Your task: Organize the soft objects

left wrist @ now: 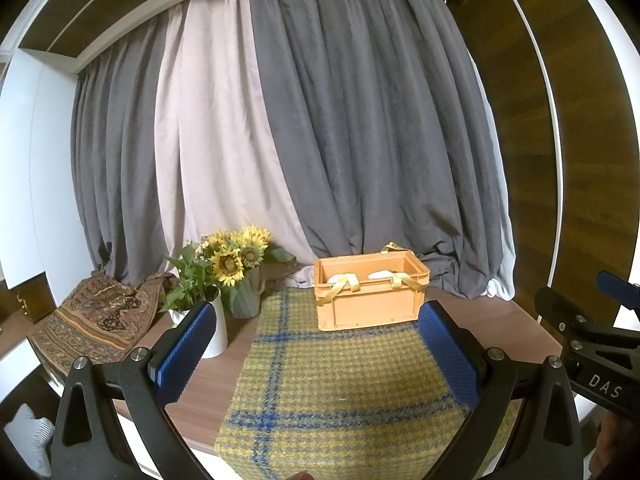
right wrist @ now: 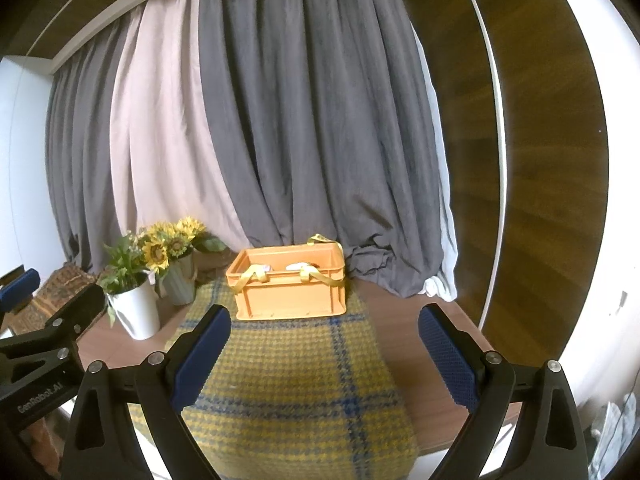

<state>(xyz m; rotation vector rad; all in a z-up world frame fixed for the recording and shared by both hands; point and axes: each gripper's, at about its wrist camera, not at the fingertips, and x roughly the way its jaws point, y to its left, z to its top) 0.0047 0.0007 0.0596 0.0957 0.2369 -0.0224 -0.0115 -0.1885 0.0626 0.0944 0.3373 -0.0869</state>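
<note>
Soft white items [left wrist: 380, 274] lie inside the orange crate [left wrist: 370, 292], only their tops showing above its rim; what they are cannot be told. Going left to right in the left wrist view: a patterned brown cloth [left wrist: 96, 320] is draped at the table's left edge, then a white pot of greenery [left wrist: 214, 330] and a grey-green vase of sunflowers [left wrist: 244, 296] stand close together, the pot just beside the checked yellow-and-blue blanket [left wrist: 336, 384]. The blanket runs down the middle of the wooden table [left wrist: 224, 344] and hangs over its near edge. The crate sits on the blanket's far end, yellow strap handles [left wrist: 344, 284] flopped over its front wall, with grey and pale curtains [left wrist: 320, 140] close behind.

Left gripper [left wrist: 320, 356] hovers above the blanket's near half, jaws spread wide and holding nothing. Right gripper [right wrist: 324, 356] hovers likewise, jaws wide apart and empty, with bare table showing beyond its right finger out to the table's right edge. Between both grippers and the crate the blanket lies flat and unoccupied.
</note>
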